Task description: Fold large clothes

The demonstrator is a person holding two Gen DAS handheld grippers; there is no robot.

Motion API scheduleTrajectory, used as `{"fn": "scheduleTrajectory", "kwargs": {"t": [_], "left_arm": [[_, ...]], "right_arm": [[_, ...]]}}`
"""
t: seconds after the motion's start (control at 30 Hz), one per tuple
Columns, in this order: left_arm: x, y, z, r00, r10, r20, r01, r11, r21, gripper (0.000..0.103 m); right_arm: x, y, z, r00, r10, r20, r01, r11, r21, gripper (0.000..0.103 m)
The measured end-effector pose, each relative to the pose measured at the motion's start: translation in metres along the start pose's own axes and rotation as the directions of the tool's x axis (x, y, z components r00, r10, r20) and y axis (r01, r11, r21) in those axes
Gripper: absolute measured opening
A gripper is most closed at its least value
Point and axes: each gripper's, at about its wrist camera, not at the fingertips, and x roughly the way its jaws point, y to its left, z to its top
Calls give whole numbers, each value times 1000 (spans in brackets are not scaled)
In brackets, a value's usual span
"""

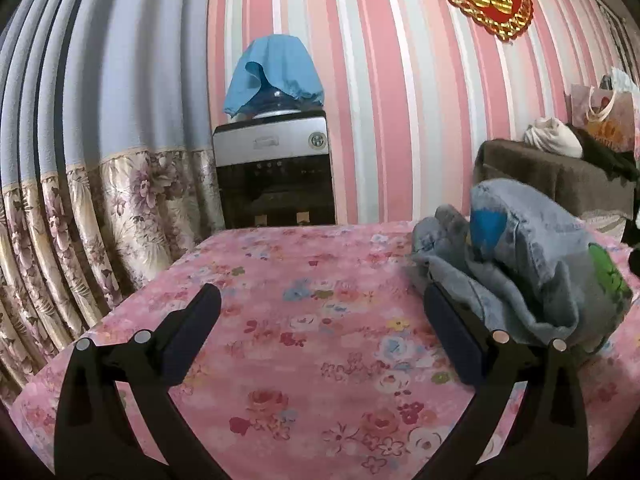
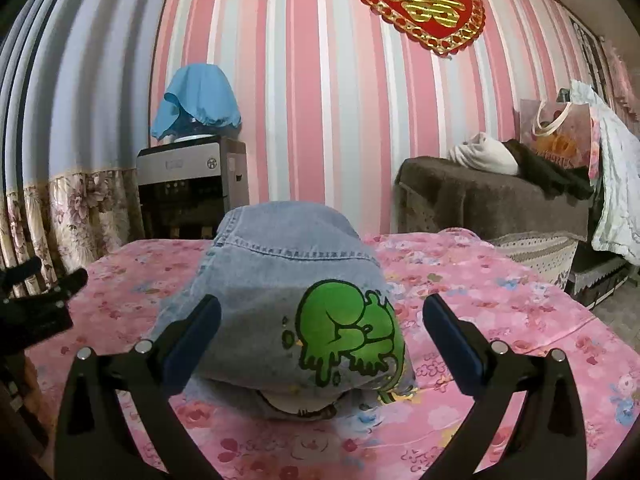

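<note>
One folded light-blue denim garment with a green cartoon print (image 2: 296,304) lies as a compact bundle on the bed covered by a pink floral sheet (image 1: 304,344), which serves as the reference landmark. In the left wrist view the same garment (image 1: 532,264) sits toward the right side of the sheet, showing one blue patch and one green patch on its surface. The left gripper (image 1: 322,320) is positioned over bare sheet just left of the garment; its two black fingers are spread wide and hold nothing, though the right finger (image 1: 452,332) stands close against the garment's near edge, and contact cannot be confirmed. The right gripper (image 2: 322,324) faces the garment from the near side of the bed; its two fingers are likewise spread apart and empty, with the bundle visible between and beyond them. Beyond the far edge of the bed stands one silver-and-black water dispenser (image 1: 276,168) topped by one bright blue cloth cover (image 1: 276,72). Left of the bed hangs one blue curtain with a floral lower band (image 1: 100,140). Right of the bed is one brown upholstered seat (image 2: 492,196) carrying one white bundle and one dark item. On the pink striped wall above the bed hangs one red-and-gold ornament (image 2: 420,0).
</note>
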Motion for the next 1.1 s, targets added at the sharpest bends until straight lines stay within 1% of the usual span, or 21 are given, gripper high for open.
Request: {"fn": "scheduleTrajectory", "kwargs": {"t": [0.07,0.2,0.33,0.43,1.1], "left_arm": [[0,2,-1,1000,-18,-1,18,1000,-11,100],[-2,6,-3,1000,-15,13,15,1000,-27,100],[-5,6,-3,1000,-4,26,5,1000,-21,100],[-7,6,-3,999,-4,35,4,1000,-16,100],[-7,7,-3,1000,-5,25,5,1000,-15,100]], "right_arm": [[-3,1,-1,1000,-3,12,3,1000,3,101],[-9,0,-1,999,-12,39,12,1000,9,101],[-8,2,0,999,-17,36,17,1000,-1,101],[-11,5,0,999,-15,48,16,1000,-15,101],[-14,3,0,998,-25,61,25,1000,-8,101]]}}
